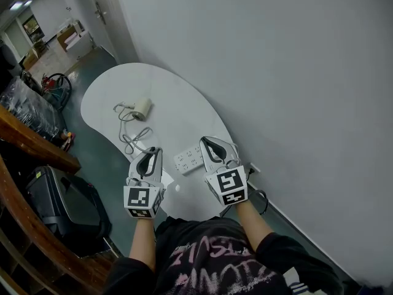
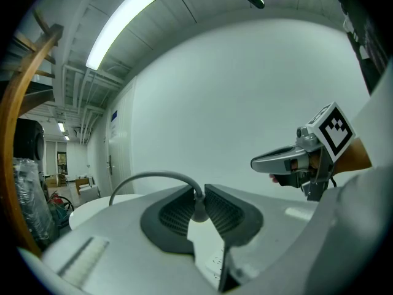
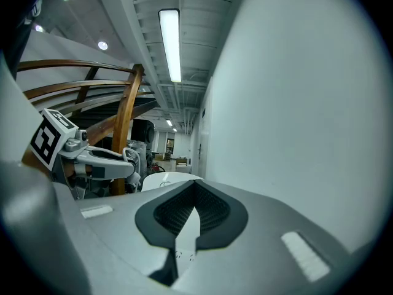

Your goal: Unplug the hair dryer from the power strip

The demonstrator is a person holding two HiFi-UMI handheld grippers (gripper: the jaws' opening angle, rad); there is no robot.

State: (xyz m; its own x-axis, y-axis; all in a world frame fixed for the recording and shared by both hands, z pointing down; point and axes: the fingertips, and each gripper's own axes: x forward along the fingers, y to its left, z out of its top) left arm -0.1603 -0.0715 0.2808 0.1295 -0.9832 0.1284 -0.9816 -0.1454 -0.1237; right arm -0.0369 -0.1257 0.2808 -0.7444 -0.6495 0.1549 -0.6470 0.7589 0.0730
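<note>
cord (image 2: 147, 178) end clamped in my left claw (image 2: 198, 198), running far-left toward the hair dryer (image 1: 142, 107). power strip (image 1: 189, 158) lies just right, between it and my right claw (image 3: 195, 188), closed on nothing.

Matt grey plastic shells cover the left gripper (image 1: 152, 153) and right gripper (image 1: 206, 142), their dark pads (image 2: 175, 211) finely ribbed around a smooth, rubbery grey cord (image 2: 147, 177). On the smooth white table (image 1: 178, 100) lie a white plastic power strip (image 1: 189, 158) and, farther off, a cream plastic hair dryer (image 1: 142, 108). At left runs a curved rail (image 1: 24, 137) of varnished wood.
</note>
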